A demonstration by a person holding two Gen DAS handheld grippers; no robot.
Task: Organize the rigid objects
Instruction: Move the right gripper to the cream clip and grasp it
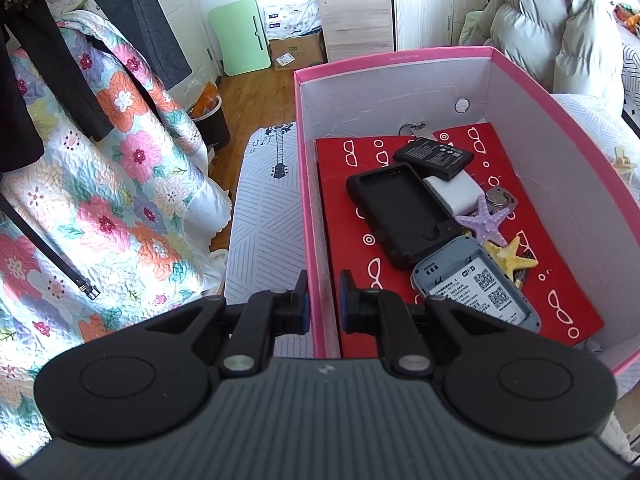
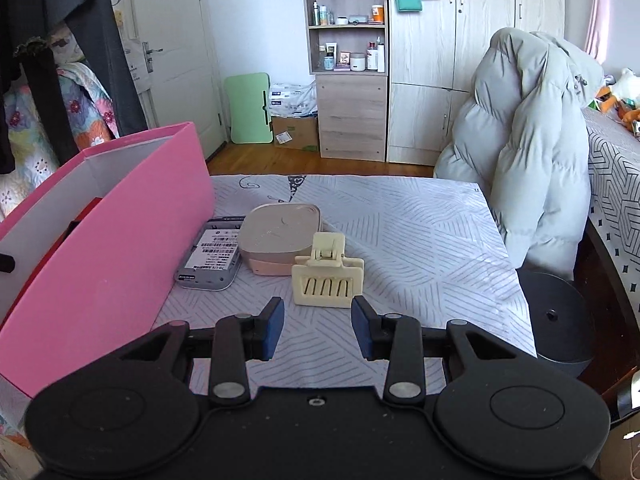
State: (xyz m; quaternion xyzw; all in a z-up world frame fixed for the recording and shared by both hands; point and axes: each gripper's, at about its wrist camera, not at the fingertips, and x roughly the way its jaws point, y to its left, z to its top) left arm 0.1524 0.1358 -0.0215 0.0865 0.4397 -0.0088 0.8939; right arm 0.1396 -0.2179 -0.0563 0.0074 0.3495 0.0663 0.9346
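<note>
Now: pink box [image 2: 104, 256] on the patterned bench [image 2: 420, 240], small items inside and beside it.
Left claw [image 1: 323, 300] is clenched on the box's near wall. Beside the box lie a grey router [image 2: 210, 258], a pink-and-white case [image 2: 280, 240] and a cream hair clip [image 2: 328, 278], just ahead of the released, empty right claw [image 2: 318, 330].

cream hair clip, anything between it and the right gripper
Nothing visible. The cream hair clip stands on the patterned sheet just ahead of the right gripper, whose open jaws face it with only bare sheet between. The pink-and-beige case sits behind the clip, out of the way.
</note>
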